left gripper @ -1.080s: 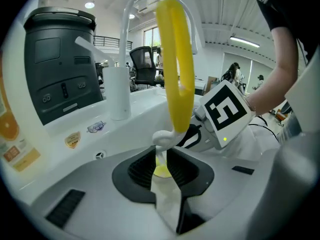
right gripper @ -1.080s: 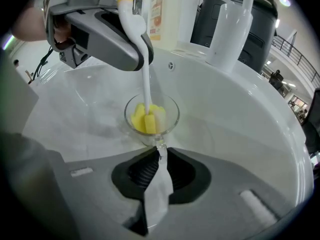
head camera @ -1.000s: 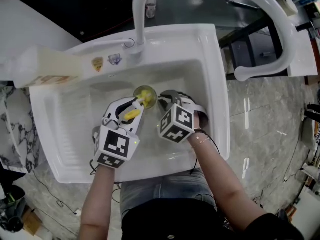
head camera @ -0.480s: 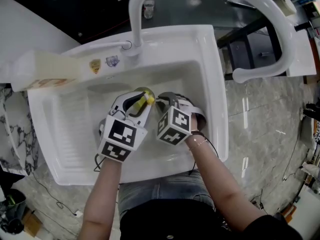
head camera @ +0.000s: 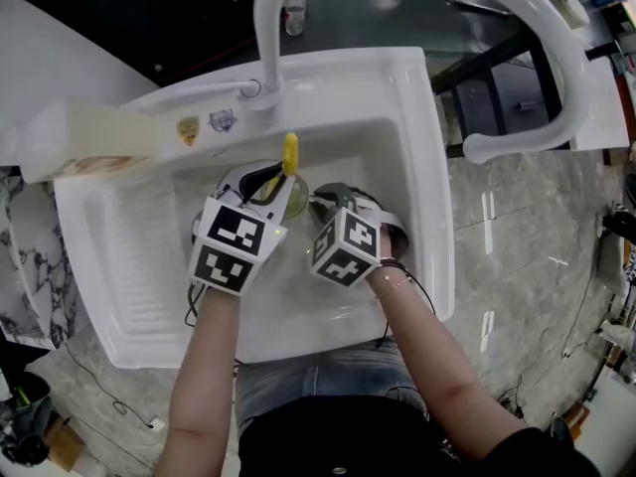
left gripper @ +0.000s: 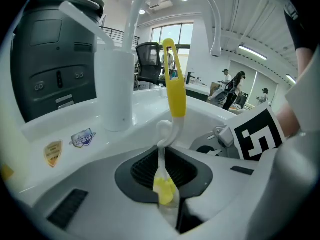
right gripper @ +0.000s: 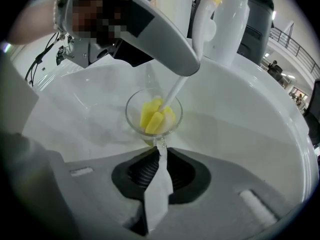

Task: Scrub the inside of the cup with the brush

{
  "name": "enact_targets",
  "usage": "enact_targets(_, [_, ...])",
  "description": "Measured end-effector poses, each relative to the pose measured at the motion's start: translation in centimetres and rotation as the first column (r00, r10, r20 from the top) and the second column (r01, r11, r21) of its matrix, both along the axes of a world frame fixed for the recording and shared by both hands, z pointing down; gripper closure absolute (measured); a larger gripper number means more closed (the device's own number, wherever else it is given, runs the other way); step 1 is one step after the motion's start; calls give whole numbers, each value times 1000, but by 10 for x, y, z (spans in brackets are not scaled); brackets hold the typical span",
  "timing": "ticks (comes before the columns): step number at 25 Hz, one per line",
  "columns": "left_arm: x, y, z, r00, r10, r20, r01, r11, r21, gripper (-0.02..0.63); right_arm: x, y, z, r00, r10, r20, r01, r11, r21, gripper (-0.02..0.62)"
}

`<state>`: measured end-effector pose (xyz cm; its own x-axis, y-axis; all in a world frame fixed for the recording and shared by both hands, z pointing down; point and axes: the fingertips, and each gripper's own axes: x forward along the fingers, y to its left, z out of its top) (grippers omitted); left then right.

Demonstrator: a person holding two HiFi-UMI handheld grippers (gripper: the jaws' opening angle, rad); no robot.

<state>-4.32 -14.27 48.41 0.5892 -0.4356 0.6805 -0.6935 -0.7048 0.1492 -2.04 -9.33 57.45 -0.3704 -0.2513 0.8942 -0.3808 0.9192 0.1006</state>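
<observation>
My left claw [head camera: 266,185], just closing tighter on the yellow-handled white brush [left gripper: 175,96], is risking levering the clear glass cup [right gripper: 136,104] out of my right claw's [right gripper: 159,164] pinch.

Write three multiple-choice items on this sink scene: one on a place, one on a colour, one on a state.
1. Where is the brush's sponge head?
A. inside the cup
B. lying beside the cup
C. under the cup

2. What colour is the brush's handle?
A. red
B. yellow
C. black

3. In what state is the right tool?
A. open and empty
B. shut on the cup
C. shut on the brush

Answers:
1 A: the right gripper view shows the head down within the clear cup.
2 B: the handle sticks out yellow in the head view.
3 B: its jaws pinch the cup's near wall.
</observation>
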Motion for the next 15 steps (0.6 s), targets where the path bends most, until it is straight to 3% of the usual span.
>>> enact_targets(7, [-18,-4,-2,998,-45,-43,45,999,-9,551,0,1,0,1000,-4,2,4,1000,17,546])
enact_targets(15, [-28,7,-7,998,-51,-27,52,999,10,551,0,0,0,1000,-1,13,0,1000,18,546])
